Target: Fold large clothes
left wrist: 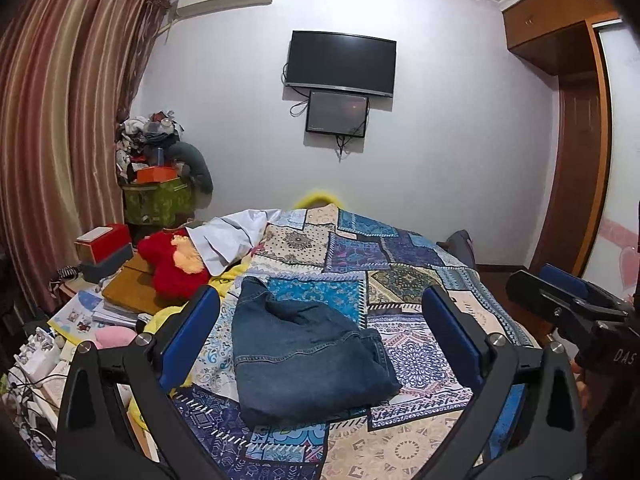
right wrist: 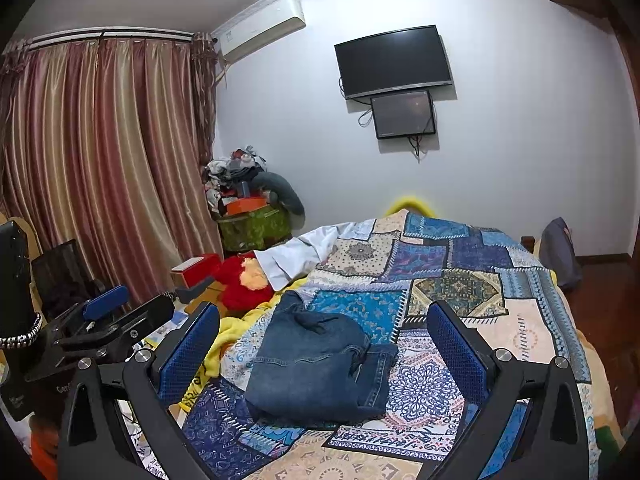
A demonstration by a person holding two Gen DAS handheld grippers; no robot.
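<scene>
Left wrist view: the left gripper [left wrist: 320, 312] is spread wide and holds nothing; its blue-padded fingers [left wrist: 192, 332] frame the folded jeans [left wrist: 308, 356], which lie as a compact bundle on the patchwork bedspread [left wrist: 404, 280], near the bed's near end and slightly left of centre. Past the bed's left edge, a green storage box [left wrist: 158, 200] in the corner carries an orange box [left wrist: 156, 174] and a heap of clothes and small items on top; its interior is not visible. A red plush toy [left wrist: 176, 268] and a white garment [left wrist: 228, 240] lie at the left edge of the bed. The bedspread to the right of the jeans is bare up to its border. The right gripper [left wrist: 560, 300] is partly visible at the right frame edge, off the bed. Right wrist view: the right gripper [right wrist: 324, 316] is likewise spread wide and empty, above the jeans [right wrist: 320, 368] without touching them. The left gripper [right wrist: 108, 312] is to the left, over the cluttered bedside area. The green storage box [right wrist: 256, 224] stands beside the curtain [right wrist: 100, 160]. Bare bedspread [right wrist: 500, 312] extends to the right edge.
</scene>
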